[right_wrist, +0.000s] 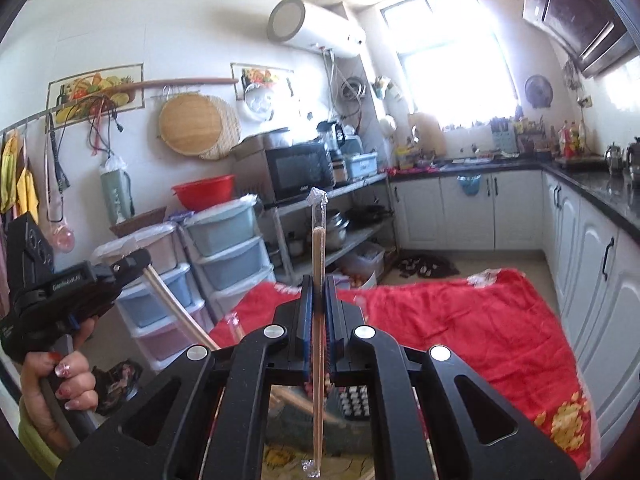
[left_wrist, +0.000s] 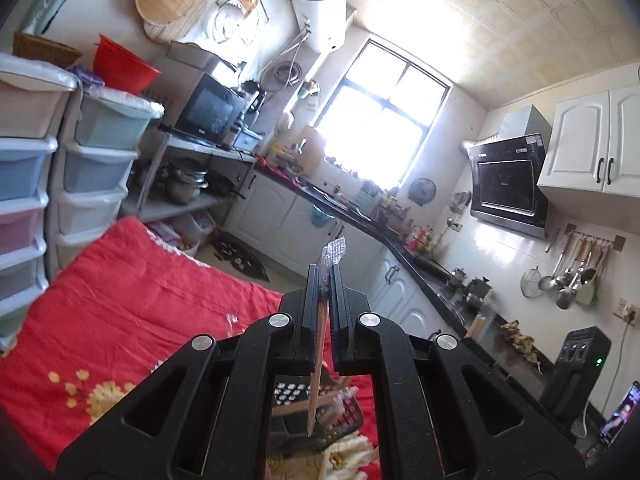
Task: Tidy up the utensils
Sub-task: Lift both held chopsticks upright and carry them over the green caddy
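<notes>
While both hover above the red blanket (right_wrist: 460,320), the left tongs (left_wrist: 324,300) are closed on wrapped chopsticks (left_wrist: 320,344), and the right tongs (right_wrist: 319,304) clamp another wrapped pair (right_wrist: 319,264) upright; a black perforated basket (left_wrist: 344,416) lies on the blanket below them

We hold both tools raised and level: the left tool (left_wrist: 324,280) is closed tight, the right tool (right_wrist: 319,292) likewise, our left hand (right_wrist: 60,384) gripping its handle.
</notes>
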Tool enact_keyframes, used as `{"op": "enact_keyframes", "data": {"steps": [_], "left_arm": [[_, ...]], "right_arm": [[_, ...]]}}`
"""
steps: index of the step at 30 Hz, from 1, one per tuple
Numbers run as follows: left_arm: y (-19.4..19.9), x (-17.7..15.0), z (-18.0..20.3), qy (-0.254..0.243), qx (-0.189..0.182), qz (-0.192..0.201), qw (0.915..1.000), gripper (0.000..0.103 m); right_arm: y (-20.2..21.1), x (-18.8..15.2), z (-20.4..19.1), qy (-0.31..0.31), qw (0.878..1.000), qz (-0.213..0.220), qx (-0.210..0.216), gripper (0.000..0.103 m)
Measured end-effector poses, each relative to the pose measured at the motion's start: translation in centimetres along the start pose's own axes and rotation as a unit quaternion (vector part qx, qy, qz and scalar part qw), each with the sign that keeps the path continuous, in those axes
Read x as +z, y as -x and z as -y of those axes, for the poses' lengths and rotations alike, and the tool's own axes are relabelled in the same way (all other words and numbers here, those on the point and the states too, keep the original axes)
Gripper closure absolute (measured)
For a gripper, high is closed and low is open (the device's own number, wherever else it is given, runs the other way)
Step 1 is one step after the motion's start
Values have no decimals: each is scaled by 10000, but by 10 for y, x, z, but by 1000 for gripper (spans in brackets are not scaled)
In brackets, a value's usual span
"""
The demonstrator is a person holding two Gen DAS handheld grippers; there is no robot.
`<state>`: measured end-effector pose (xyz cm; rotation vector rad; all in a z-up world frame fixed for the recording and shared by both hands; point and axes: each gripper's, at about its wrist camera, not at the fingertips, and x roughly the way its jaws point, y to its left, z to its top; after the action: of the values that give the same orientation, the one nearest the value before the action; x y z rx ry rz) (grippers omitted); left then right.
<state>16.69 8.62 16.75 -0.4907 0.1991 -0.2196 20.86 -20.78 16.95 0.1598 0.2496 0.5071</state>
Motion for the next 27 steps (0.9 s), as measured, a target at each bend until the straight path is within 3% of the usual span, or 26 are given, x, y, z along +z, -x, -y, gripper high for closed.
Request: {"op": "enact_keyframes", "data": {"steps": [12,27], "left_arm": [[-13,-12,6,-106,152,64,9998,101],[-29,-26,6,-152,212,59,9996,101]], "right_arm": [[-19,18,12,-23,9985,500,-207,97],[-36,7,11,260,9954,862,-329,97]]}}
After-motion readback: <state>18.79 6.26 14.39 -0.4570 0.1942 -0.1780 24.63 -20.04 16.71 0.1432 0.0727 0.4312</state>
